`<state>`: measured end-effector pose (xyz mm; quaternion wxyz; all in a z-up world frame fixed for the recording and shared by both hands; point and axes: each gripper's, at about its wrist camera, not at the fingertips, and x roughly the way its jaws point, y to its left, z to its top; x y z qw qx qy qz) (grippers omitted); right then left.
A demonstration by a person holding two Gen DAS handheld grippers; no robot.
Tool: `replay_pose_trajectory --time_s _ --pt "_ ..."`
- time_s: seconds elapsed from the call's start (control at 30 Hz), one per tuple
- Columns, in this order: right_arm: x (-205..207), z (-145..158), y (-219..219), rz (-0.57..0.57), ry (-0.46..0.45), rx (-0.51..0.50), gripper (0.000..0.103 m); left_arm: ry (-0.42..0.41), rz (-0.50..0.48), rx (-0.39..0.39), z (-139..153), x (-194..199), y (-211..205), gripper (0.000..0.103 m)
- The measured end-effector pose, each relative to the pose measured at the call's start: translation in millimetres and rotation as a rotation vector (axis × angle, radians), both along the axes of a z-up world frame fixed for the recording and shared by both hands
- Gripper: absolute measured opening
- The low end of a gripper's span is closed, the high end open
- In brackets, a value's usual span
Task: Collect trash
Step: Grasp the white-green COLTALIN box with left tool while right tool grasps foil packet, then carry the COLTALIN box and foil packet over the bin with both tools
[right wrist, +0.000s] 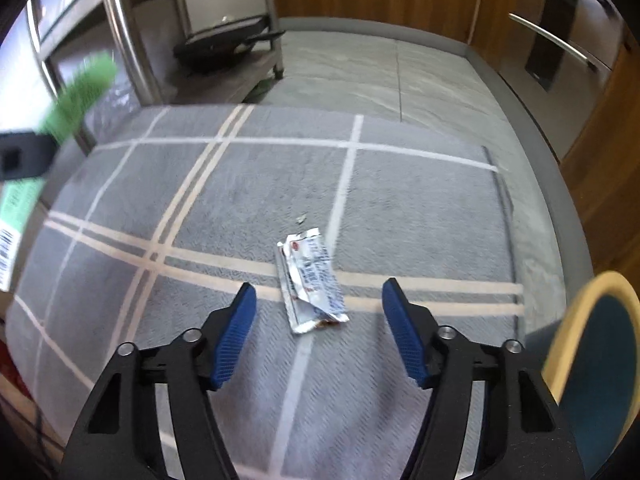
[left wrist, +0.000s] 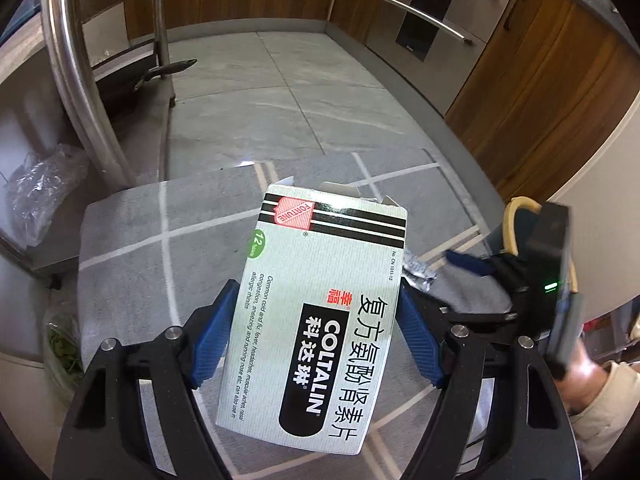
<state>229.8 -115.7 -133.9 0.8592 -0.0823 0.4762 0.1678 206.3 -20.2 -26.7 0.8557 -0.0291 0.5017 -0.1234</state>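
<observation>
My left gripper (left wrist: pixel 318 292) is shut on a pale green Coltalin medicine box (left wrist: pixel 320 308), its top flaps open, and holds it above the grey checked mat (left wrist: pixel 132 232). A crumpled silver foil wrapper (right wrist: pixel 312 280) lies on the mat (right wrist: pixel 420 200). My right gripper (right wrist: pixel 318 294) is open and empty, with its blue pads on either side of the wrapper's near end, just above it. In the left wrist view the right gripper's body (left wrist: pixel 532 280) shows at the right, with a bit of the wrapper (left wrist: pixel 418 270) beside the box.
A teal bin with a yellow rim (right wrist: pixel 596 344) stands at the right of the mat. A steel trolley (left wrist: pixel 76 72) with a black pan (right wrist: pixel 224 42) stands at the back left. Wooden cabinets (left wrist: pixel 540 92) and steel drawers (left wrist: pixel 436 12) line the right side. A plastic bag (left wrist: pixel 40 184) lies at the left.
</observation>
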Motion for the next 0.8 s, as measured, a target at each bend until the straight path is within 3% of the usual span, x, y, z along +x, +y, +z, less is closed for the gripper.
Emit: replay_pose_trajectory --time_s 0.1,0.2,0.4,0.8 --pt "1 -6 4 -0.005 0.005 -0.009 0.058 -0.001 0.013 -0.018 1 3 2 0.075" --pt "-1 -5 6 0.003 0.006 0.003 0.032 0.001 0.027 -0.034 0 4 5 0.075" --pt "-11 7 0 -0.013 0.024 0.072 0.031 -0.013 0.025 -0.033 3 4 1 0.075" --pt "-75 82 -60 -0.120 -0.082 0.171 0.031 -0.071 -0.050 -0.065 25 -4 -40 0.075"
